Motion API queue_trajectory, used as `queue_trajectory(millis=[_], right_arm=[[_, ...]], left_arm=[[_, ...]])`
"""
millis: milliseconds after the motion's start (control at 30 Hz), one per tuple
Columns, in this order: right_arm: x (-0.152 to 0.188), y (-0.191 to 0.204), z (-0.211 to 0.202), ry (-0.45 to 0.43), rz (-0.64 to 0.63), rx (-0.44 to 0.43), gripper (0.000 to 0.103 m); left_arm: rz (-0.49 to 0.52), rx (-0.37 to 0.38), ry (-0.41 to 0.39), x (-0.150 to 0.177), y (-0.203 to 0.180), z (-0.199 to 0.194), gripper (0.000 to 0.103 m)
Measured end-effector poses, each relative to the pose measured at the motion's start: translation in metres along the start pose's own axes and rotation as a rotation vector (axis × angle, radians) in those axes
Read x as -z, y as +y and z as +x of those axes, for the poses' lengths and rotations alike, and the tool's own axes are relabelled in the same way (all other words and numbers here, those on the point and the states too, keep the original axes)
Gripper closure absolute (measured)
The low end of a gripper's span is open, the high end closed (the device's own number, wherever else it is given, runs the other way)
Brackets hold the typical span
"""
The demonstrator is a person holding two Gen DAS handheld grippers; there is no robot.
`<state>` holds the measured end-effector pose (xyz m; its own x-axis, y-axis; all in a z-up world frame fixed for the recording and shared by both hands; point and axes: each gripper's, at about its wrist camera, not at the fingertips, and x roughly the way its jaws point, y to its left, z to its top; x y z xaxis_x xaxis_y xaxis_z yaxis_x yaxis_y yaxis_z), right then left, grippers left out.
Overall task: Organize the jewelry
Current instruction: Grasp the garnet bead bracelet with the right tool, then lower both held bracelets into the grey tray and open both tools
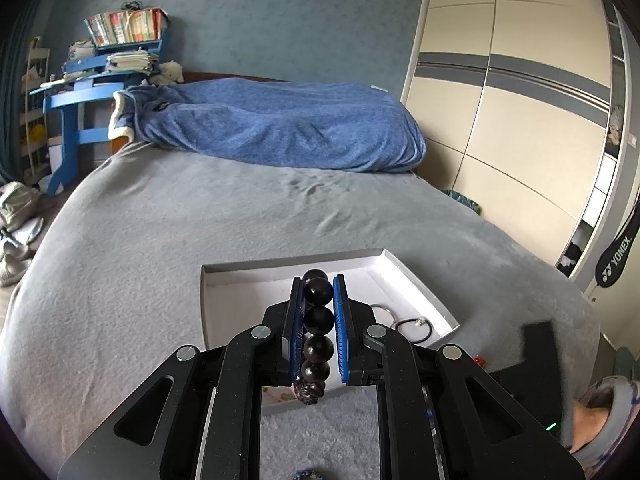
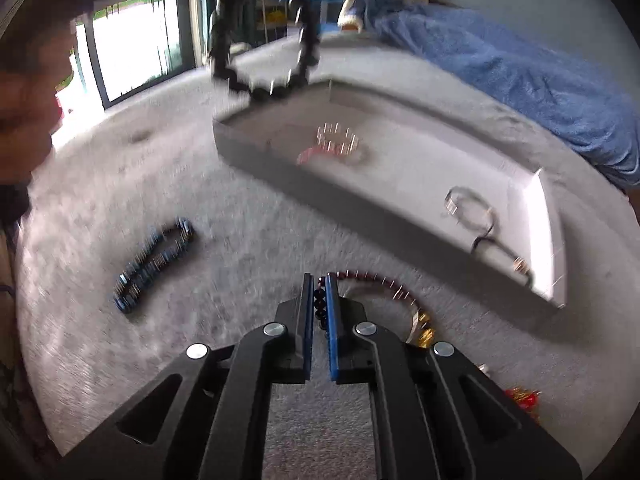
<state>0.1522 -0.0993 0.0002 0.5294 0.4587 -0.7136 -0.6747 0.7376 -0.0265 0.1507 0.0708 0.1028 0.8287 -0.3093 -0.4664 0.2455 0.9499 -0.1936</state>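
Beads of the dark large-bead bracelet (image 1: 319, 322) sit pinched between the blue pads of the left gripper (image 1: 319, 292), which holds it aloft over the near side of the white tray (image 1: 416, 280), probably so it can be lowered in beside the thin bangles (image 2: 472, 208) already lying there. Just outside the tray's near wall on the grey bedspread (image 1: 140, 240), the right gripper (image 2: 319, 284) is clenched on the dark end of a reddish small-bead strand (image 2: 376, 280). A blue bead bracelet (image 2: 154, 258) lies farther left, untouched.

One brand name can be read: "YONEX", printed in white letters beside a white logo on a black racket bag (image 1: 616, 258) hung at the wardrobe's edge. No other text is legible.
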Motion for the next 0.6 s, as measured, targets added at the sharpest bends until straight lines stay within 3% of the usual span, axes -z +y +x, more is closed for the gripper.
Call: queue_trajectory(millis=[300, 400, 600], right_arm=[[-0.028, -0.041, -0.057, -0.209, 0.191, -0.075, 0.097], [-0.035, -0.052, -0.066, -0.249, 0.232, -0.094, 0.097], [-0.047, -0.073, -0.073, -0.288, 0.254, -0.055, 0.097]], left_arm=[[-0.001, -0.001, 0.007, -0.001, 0.002, -0.001, 0.088], [0.0, -0.003, 0.011, -0.001, 0.004, 0.001, 0.088], [-0.002, -0.003, 0.026, 0.0, 0.003, 0.01, 0.088]])
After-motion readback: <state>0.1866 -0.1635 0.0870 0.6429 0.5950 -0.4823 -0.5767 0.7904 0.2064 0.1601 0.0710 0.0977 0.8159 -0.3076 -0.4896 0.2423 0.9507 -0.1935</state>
